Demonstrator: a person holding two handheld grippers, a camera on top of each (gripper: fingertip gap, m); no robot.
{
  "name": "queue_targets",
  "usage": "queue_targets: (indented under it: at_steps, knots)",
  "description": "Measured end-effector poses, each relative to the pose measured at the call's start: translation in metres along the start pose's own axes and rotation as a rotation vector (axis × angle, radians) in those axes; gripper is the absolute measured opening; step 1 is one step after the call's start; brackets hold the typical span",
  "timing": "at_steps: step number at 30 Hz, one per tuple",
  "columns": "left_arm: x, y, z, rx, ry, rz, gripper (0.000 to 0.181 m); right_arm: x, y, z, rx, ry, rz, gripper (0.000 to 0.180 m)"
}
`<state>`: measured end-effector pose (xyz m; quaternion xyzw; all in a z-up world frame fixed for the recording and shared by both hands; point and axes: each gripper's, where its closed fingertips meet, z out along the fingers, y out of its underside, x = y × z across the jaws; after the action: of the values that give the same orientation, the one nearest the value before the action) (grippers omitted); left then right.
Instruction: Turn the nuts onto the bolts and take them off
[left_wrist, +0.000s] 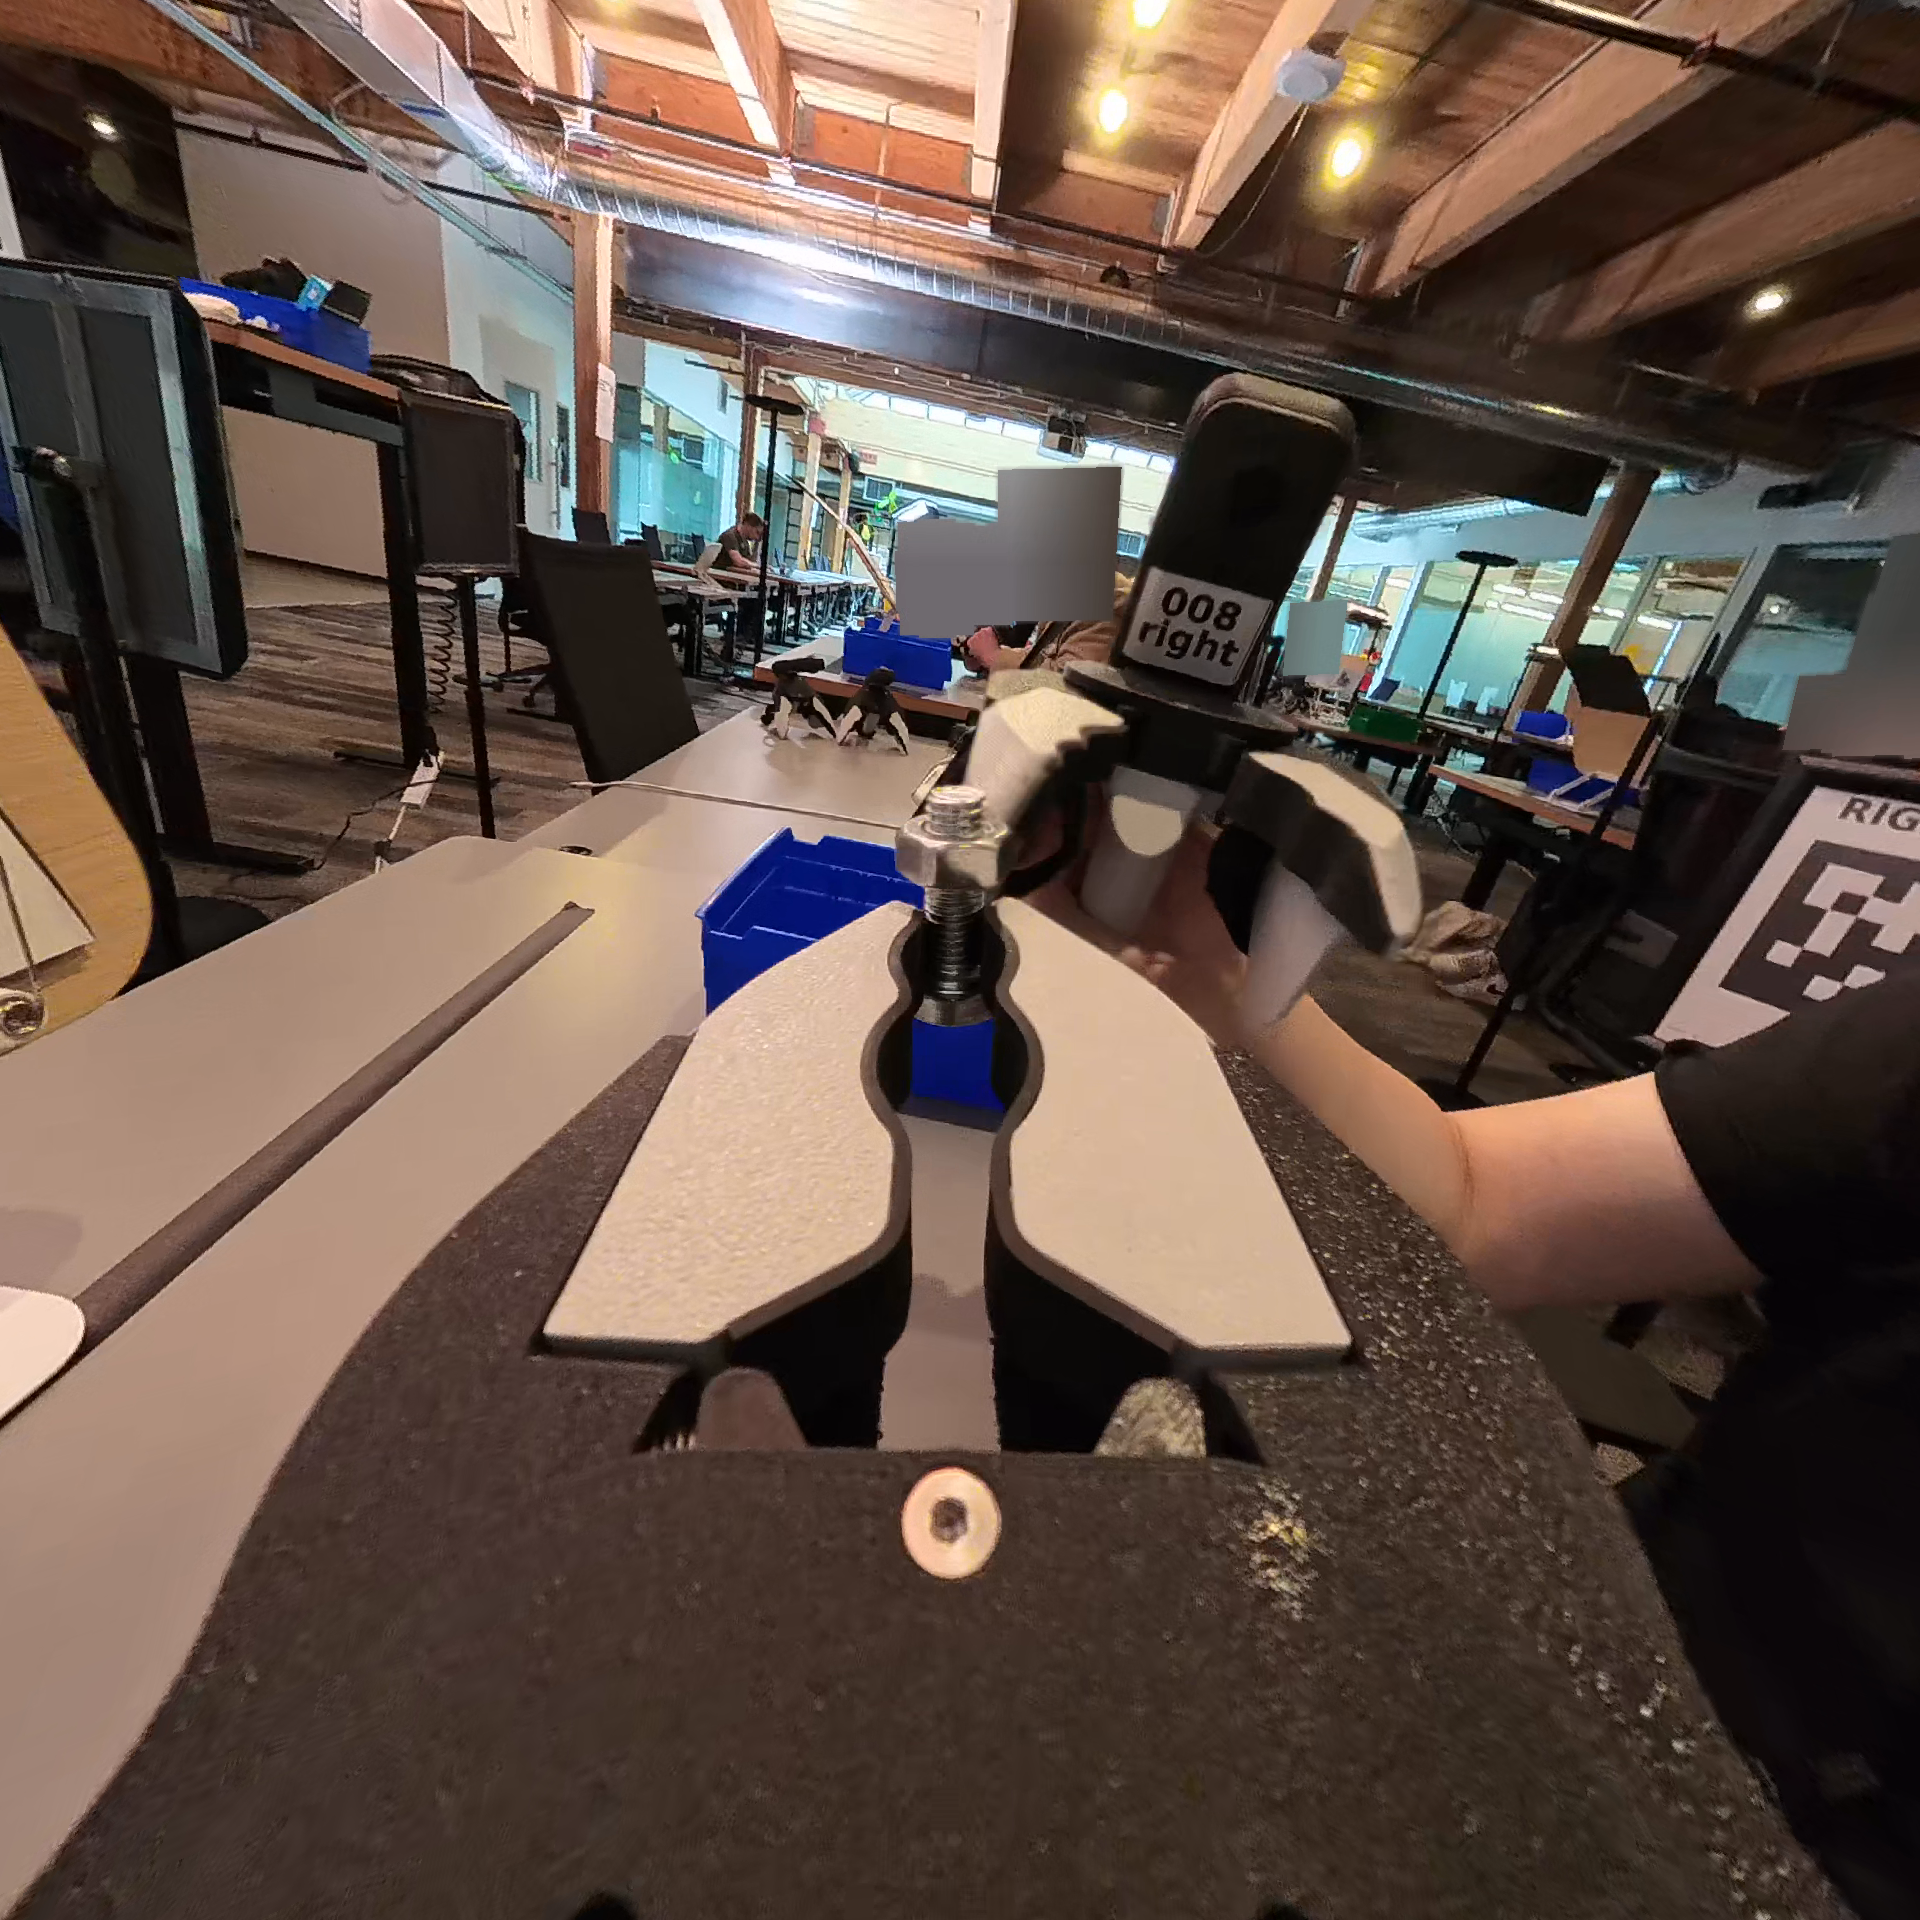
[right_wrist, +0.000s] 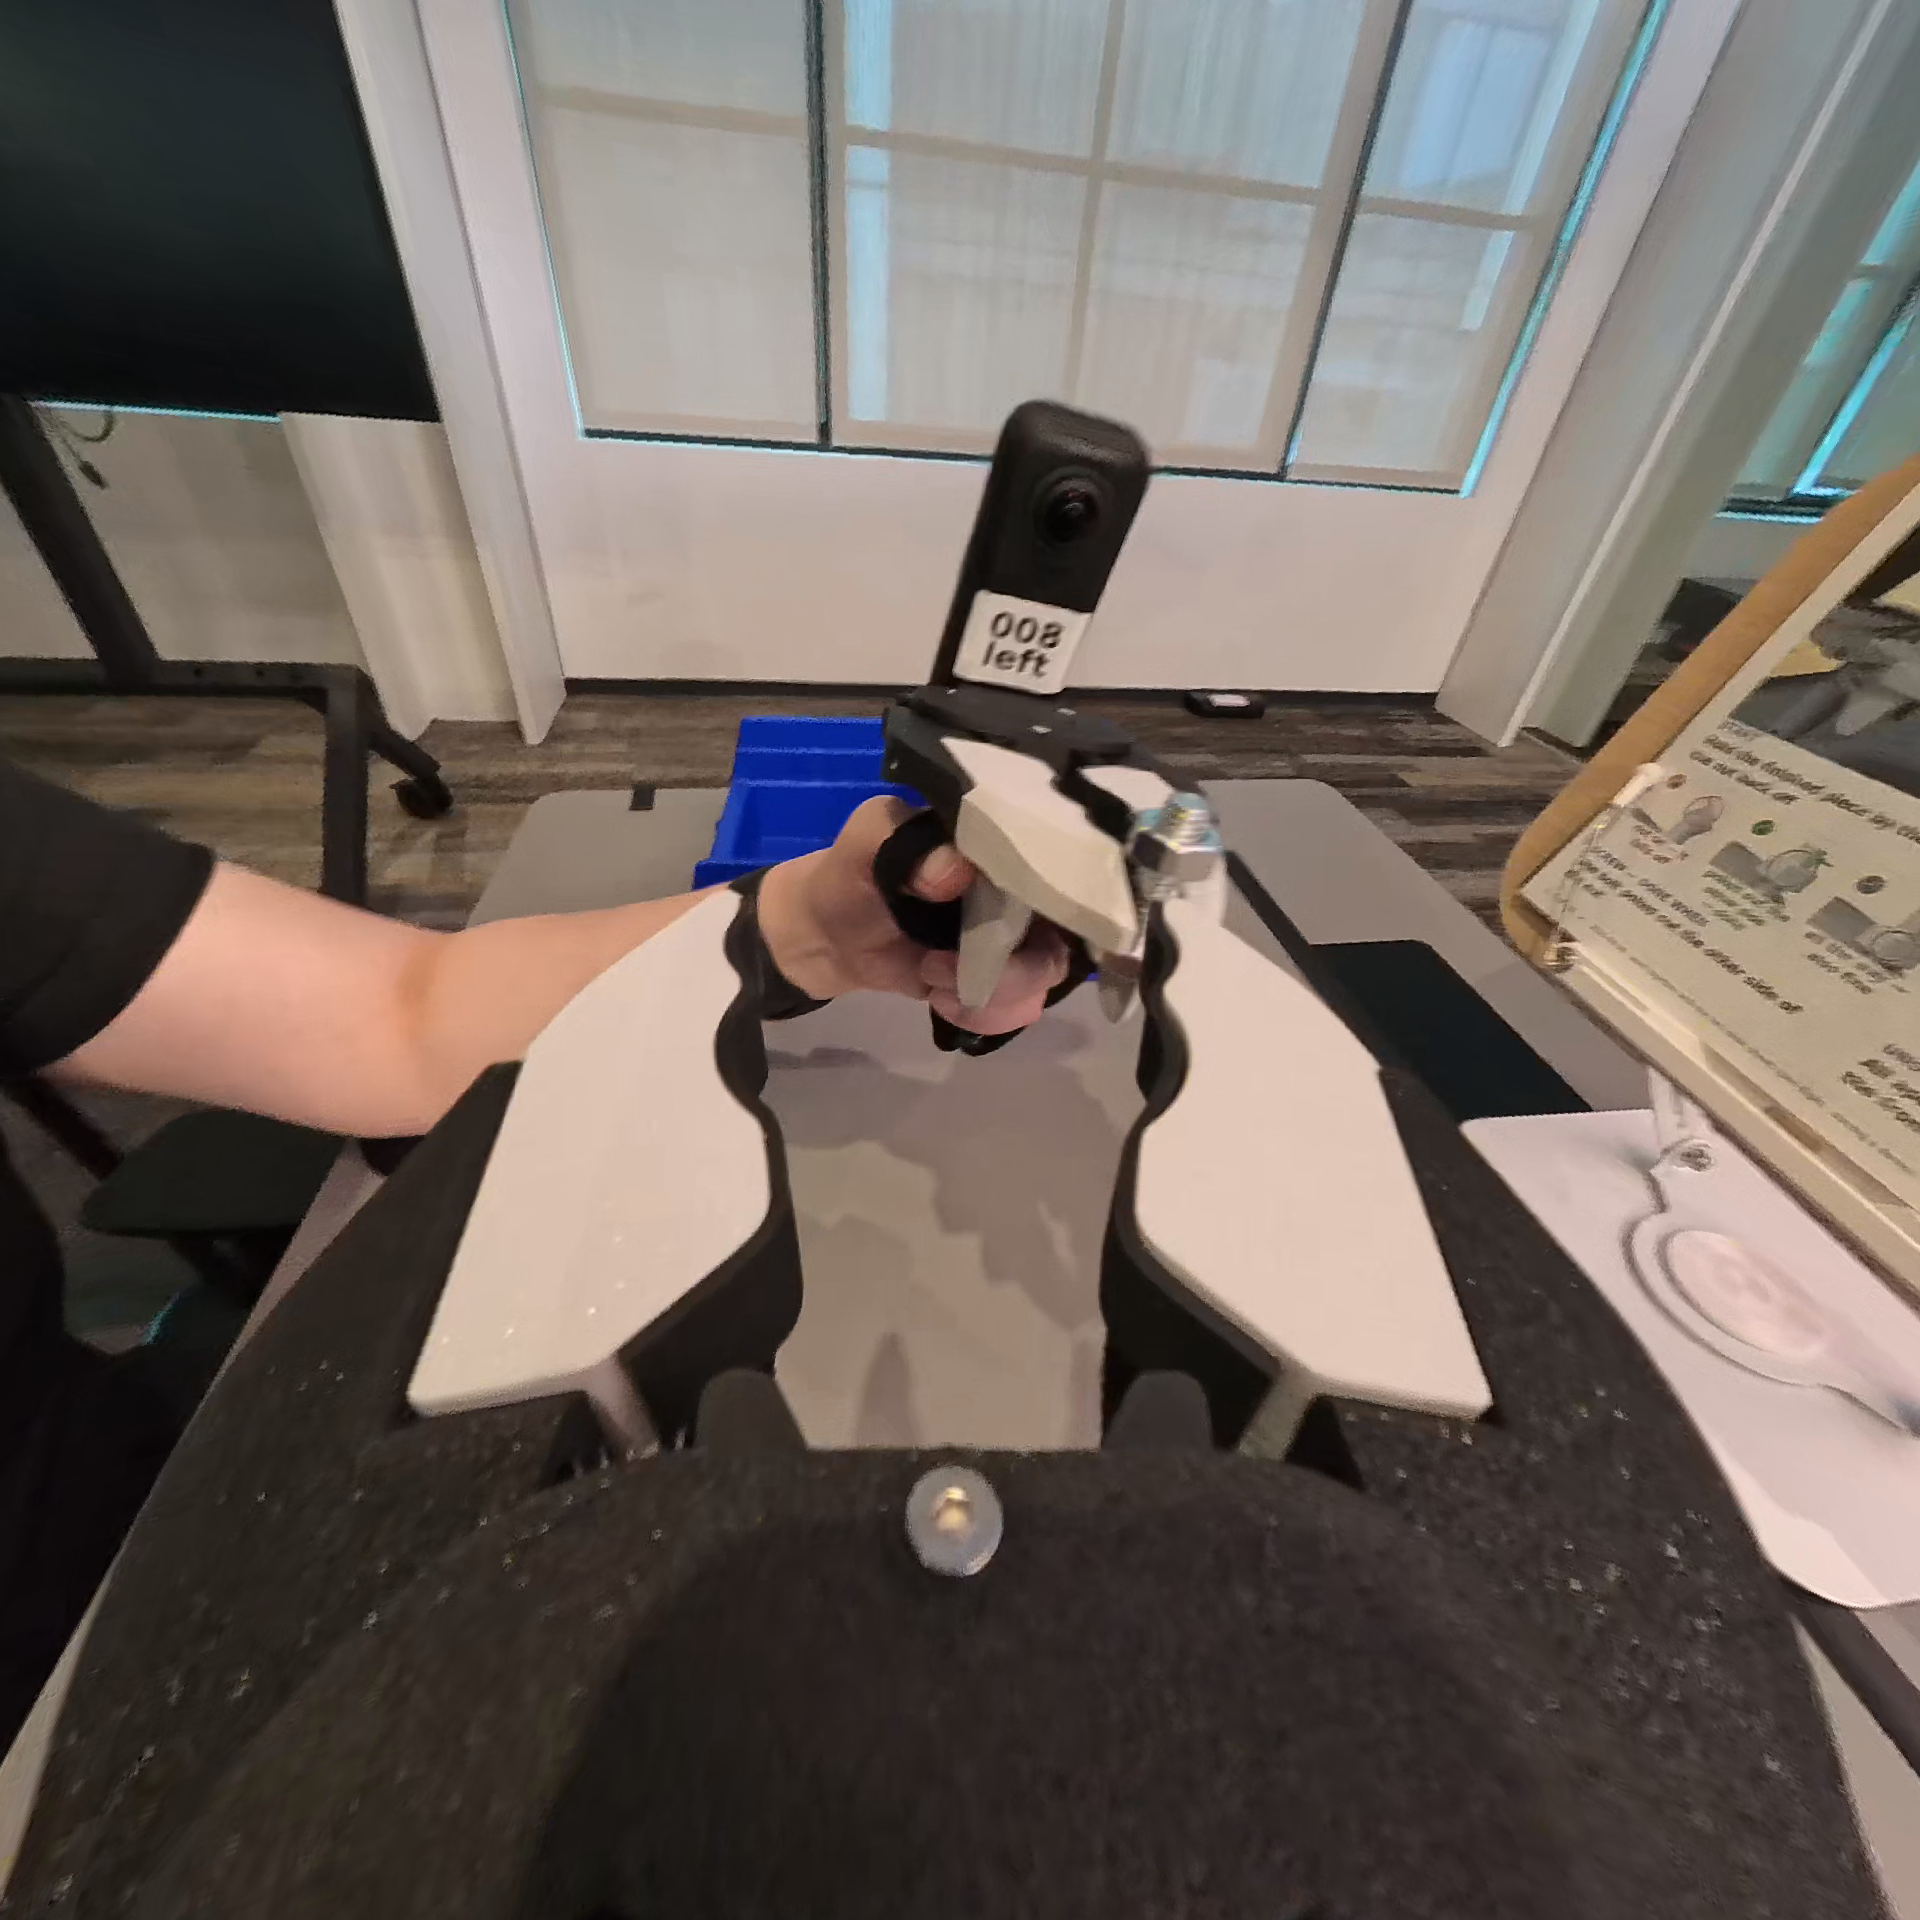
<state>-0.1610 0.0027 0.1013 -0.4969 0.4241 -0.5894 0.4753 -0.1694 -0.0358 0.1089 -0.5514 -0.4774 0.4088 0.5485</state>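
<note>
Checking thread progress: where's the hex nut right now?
The silver hex nut sits near the top of the upright threaded steel bolt clamped in the left tool, in front of the blue plastic bin; the open right tool is beside it.

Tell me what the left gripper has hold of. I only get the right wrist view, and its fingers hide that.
Observer: The left gripper is shut on the bolt, clamping the threads below the nut.
Operator: Say how far on the nut is.
Observer: Near the top end. A short stub shows above it, and bare threads run below it down to the fingers.
Operator: Check my right gripper against the nut.
Observer: The right gripper is open. From the left wrist view, one finger sits right beside the nut, perhaps touching it. The other is well clear, so the nut isn't between them.
</note>
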Motion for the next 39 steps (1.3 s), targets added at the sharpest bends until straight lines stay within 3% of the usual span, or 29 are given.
queue_targets:
  at_steps: [4, 10, 12, 16, 39]
  knots:
    - [0.009, 0.005, 0.008, -0.027, 0.035, 0.013, 0.009, 0.014, -0.005, 0.003, 0.049, 0.07, 0.026, 0.07]
    - [0.006, 0.006, 0.008, -0.033, 0.017, 0.016, 0.009, 0.008, 0.001, 0.009, 0.044, 0.016, 0.056, 0.073]
    - [0.004, 0.001, 0.003, -0.01, 0.008, 0.004, 0.009, 0.004, -0.003, 0.0, 0.05, -0.012, 0.023, 0.056]
    - [0.014, 0.0, 0.004, -0.011, 0.062, 0.015, 0.009, 0.014, -0.018, -0.015, 0.148, 0.024, 0.08, 0.048]
    - [0.042, 0.014, 0.02, -0.095, 0.18, 0.043, 0.009, 0.006, -0.002, -0.005, 0.141, -0.117, 0.123, 0.021]
